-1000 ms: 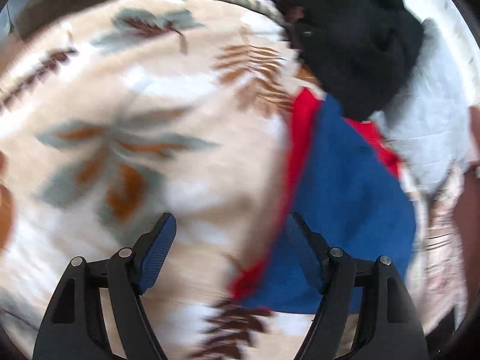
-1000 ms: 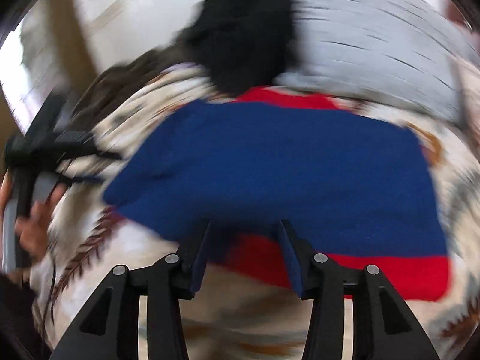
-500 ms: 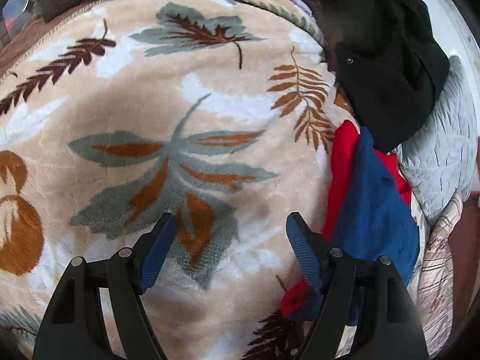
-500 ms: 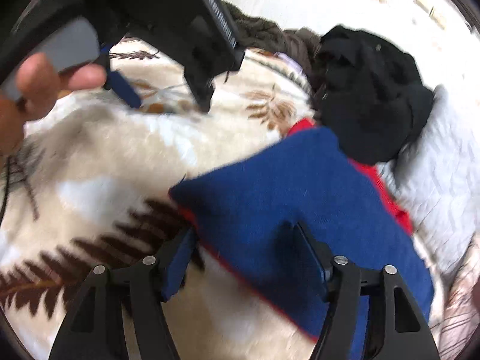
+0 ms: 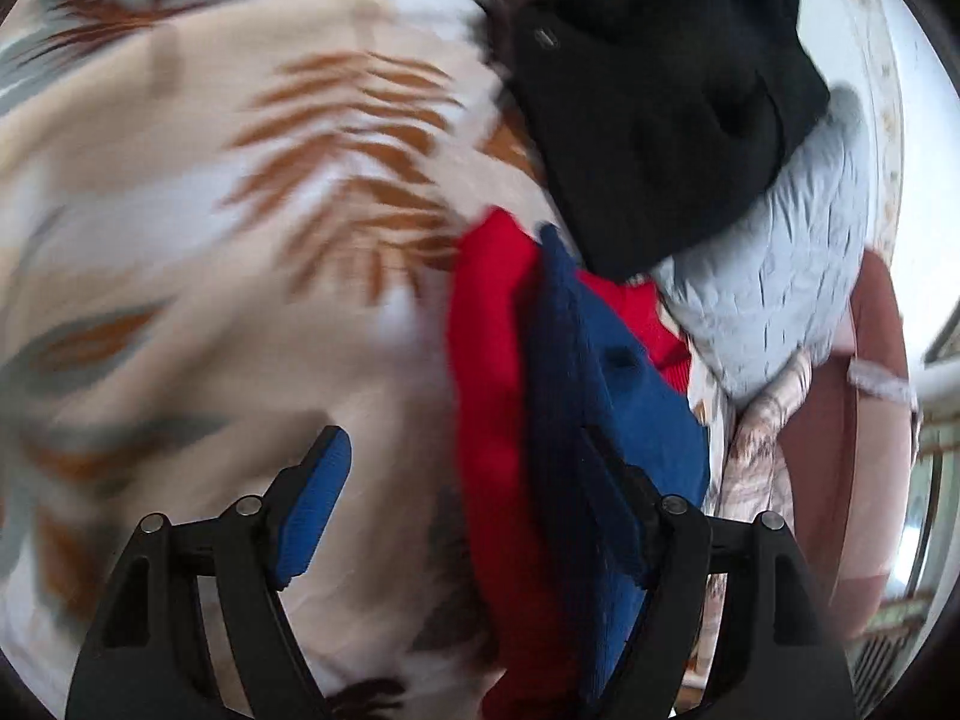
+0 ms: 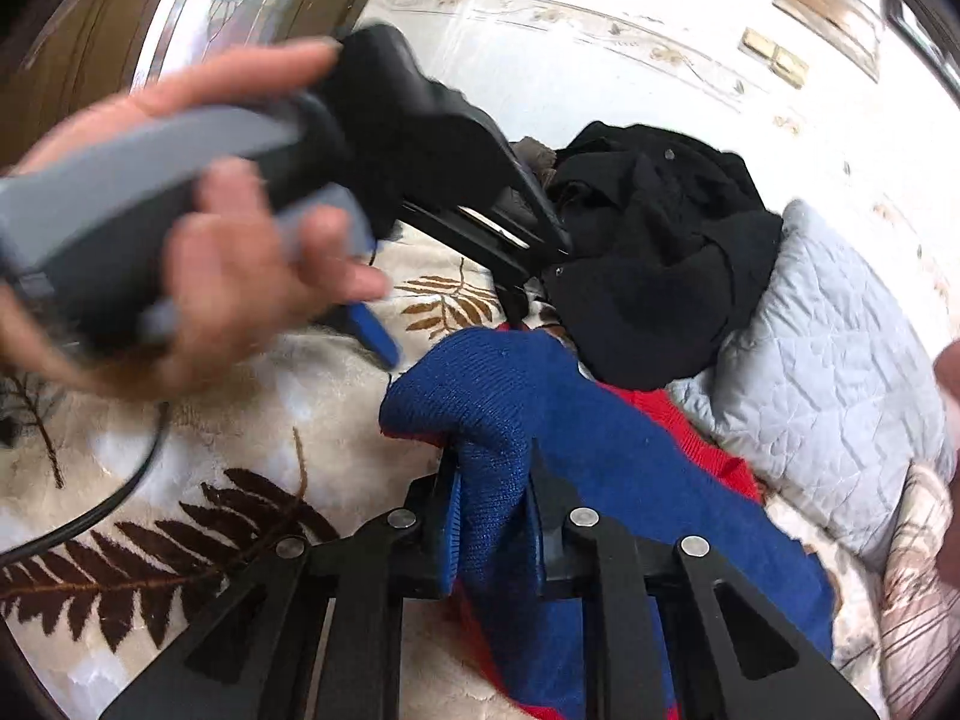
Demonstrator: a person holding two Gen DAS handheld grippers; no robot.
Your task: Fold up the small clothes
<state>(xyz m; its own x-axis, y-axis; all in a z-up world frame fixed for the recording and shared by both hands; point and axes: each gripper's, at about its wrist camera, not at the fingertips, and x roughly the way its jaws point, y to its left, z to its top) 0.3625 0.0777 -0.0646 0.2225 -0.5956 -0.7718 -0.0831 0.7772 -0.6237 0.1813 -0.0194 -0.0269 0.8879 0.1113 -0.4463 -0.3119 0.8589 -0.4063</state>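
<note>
A small blue and red knitted garment (image 6: 528, 402) lies on a leaf-patterned blanket (image 6: 180, 450). My right gripper (image 6: 495, 492) is shut on a raised blue fold of it and holds that fold above the blanket. My left gripper (image 5: 462, 498) is open, its jaws wide apart, and the garment's red and blue edge (image 5: 540, 420) runs between them, close to the right finger. In the right wrist view the left gripper (image 6: 432, 300) hovers just beyond the garment, held by a hand (image 6: 198, 276).
A heap of black clothes (image 6: 654, 246) lies behind the garment, also in the left wrist view (image 5: 654, 90). A grey quilted pillow (image 6: 822, 372) lies to the right. A black cable (image 6: 108, 504) trails over the blanket at left. A white wall is behind.
My right gripper has closed on the blue fold and lifted it. My left gripper has swung right, toward the garment, and now has its edge between the fingers.
</note>
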